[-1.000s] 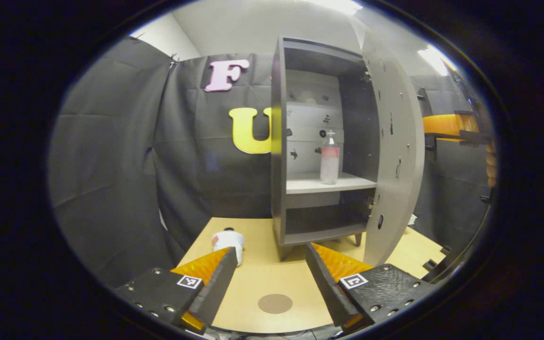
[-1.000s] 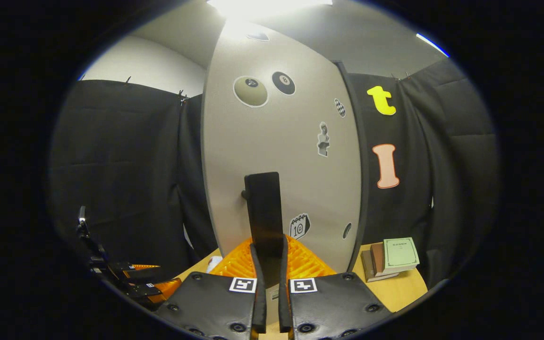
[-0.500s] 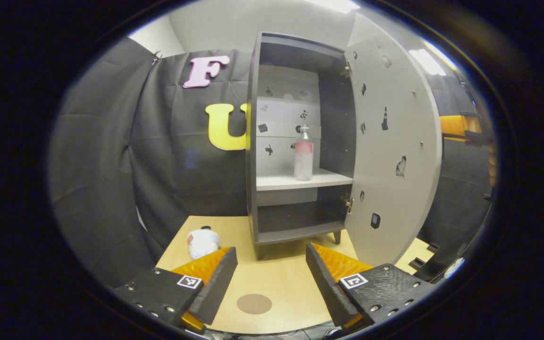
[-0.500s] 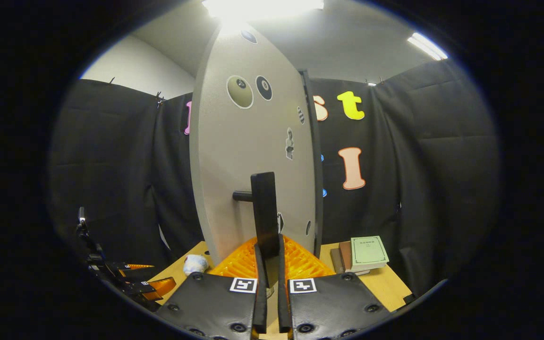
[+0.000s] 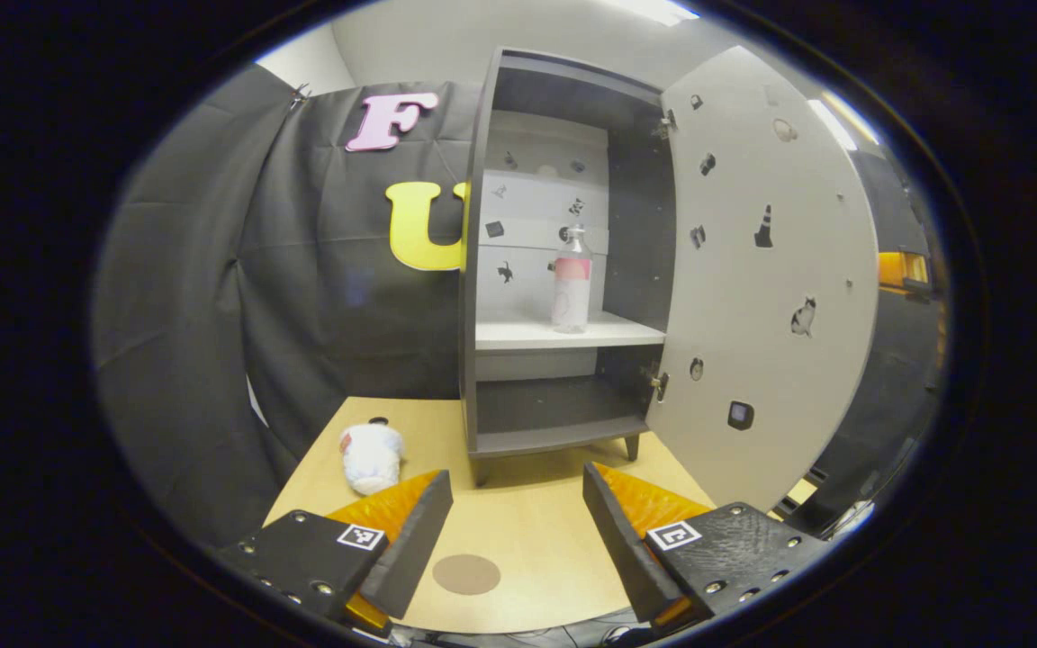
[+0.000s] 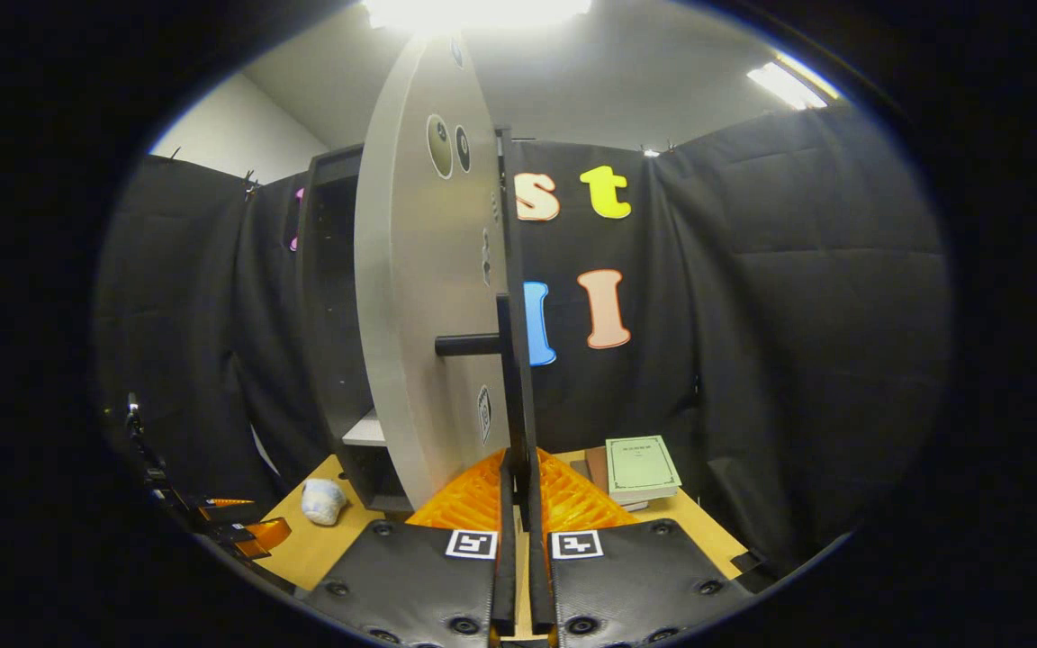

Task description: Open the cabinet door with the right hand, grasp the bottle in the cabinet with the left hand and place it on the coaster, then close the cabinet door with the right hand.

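Right gripper (image 6: 516, 490) was clamped on the tall black bar handle (image 6: 511, 378) of the grey cabinet door (image 5: 766, 270), swung wide. Left gripper (image 5: 514, 522) hovered, jaws apart, above the round brown coaster (image 5: 466, 573). Clear plastic bottle (image 5: 571, 281) stood upright on the white shelf (image 5: 563, 333); a level, centred approach would suit best.

cabinet (image 5: 482, 270): dark grey | door (image 5: 770, 297): pale grey, stickered | bottle (image 5: 571, 281): clear, pink label | coaster (image 5: 466, 573): brown | table (image 5: 527, 522): light wood

cabinet door (image 5: 770, 270) swung wider — right gripper (image 6: 517, 504) pulling handle (image 6: 513, 396)
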Available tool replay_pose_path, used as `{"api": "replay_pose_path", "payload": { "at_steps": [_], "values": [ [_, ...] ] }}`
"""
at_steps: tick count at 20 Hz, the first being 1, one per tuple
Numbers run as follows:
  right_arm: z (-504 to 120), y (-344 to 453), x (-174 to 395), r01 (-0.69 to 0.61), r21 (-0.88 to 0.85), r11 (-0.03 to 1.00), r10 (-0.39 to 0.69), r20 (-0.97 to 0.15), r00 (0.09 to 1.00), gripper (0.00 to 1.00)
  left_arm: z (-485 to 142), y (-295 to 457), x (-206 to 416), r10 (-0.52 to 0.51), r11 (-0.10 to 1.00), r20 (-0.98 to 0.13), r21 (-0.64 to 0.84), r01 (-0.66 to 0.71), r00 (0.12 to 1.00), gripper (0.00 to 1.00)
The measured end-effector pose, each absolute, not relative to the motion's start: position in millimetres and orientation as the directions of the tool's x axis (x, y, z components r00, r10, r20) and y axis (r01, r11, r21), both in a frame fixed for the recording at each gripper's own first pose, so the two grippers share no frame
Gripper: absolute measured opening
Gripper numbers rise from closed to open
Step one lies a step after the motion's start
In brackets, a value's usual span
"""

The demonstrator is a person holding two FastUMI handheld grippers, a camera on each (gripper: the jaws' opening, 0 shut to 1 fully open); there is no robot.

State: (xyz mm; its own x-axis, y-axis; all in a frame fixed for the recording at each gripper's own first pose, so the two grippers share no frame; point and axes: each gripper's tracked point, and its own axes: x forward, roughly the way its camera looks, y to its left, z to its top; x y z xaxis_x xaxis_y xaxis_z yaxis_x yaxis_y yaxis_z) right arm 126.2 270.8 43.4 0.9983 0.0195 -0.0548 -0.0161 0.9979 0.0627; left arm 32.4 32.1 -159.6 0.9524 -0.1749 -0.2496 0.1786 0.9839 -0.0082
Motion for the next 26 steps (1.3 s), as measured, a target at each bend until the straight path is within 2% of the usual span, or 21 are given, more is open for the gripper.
{"api": "replay_pose_path", "payload": {
  "at_steps": [4, 6, 7, 11, 14, 15, 16, 19, 26],
  "values": [
    [39.4, 266.3, 127.6, -0.02, 0.049, 0.999, 0.022, -0.046, 0.999, 0.0, -162.4, 29.5, 36.0, -0.186, 0.982, -0.266, -0.03, 0.185, 0.946, 0.89],
    [40.8, 270.6, 127.5, -0.031, 0.082, 0.996, 0.035, -0.046, 0.998, 0.0, -162.4, 29.8, 37.2, -0.19, 0.981, -0.265, -0.026, 0.191, 0.945, 0.89],
    [41.4, 272.3, 126.6, -0.034, 0.095, 0.995, 0.039, -0.045, 0.998, 0.06, -161.6, 29.3, 38.3, -0.192, 0.981, -0.263, -0.024, 0.192, 0.946, 0.9],
    [40.2, 267.7, 124.4, -0.005, 0.104, 0.995, 0.01, -0.054, 0.999, 0.07, -160.2, 29.0, 41.4, -0.204, 0.979, -0.262, -0.034, 0.202, 0.943, 0.89],
    [36.3, 256.3, 117.5, 0.056, 0.106, 0.993, -0.049, -0.068, 0.996, 0.08, -158.2, 29.3, 44.4, -0.215, 0.976, -0.259, -0.03, 0.215, 0.942, 0.89],
    [36.2, 253.6, 114.7, 0.076, 0.12, 0.99, -0.068, -0.068, 0.995, 0.01, -158.6, 29.0, 44.5, -0.219, 0.975, -0.259, -0.027, 0.22, 0.941, 0.89],
    [35.6, 249.0, 115.8, 0.099, 0.13, 0.987, -0.091, -0.068, 0.994, 0.04, -158.8, 28.3, 44.6, -0.224, 0.974, -0.26, -0.025, 0.225, 0.939, 0.89],
    [34.5, 232.1, 105.7, 0.164, 0.17, 0.972, -0.153, -0.077, 0.985, 0.04, -158.7, 26.1, 46.8, -0.243, 0.969, -0.258, -0.026, 0.245, 0.935, 0.89],
    [43.7, 155.8, 82.3, 0.327, 0.128, 0.936, -0.318, -0.081, 0.944, 0.04, -134.8, 28.1, 58.8, -0.26, 0.965, -0.209, -0.026, 0.261, 0.943, 0.89]
  ]
}}
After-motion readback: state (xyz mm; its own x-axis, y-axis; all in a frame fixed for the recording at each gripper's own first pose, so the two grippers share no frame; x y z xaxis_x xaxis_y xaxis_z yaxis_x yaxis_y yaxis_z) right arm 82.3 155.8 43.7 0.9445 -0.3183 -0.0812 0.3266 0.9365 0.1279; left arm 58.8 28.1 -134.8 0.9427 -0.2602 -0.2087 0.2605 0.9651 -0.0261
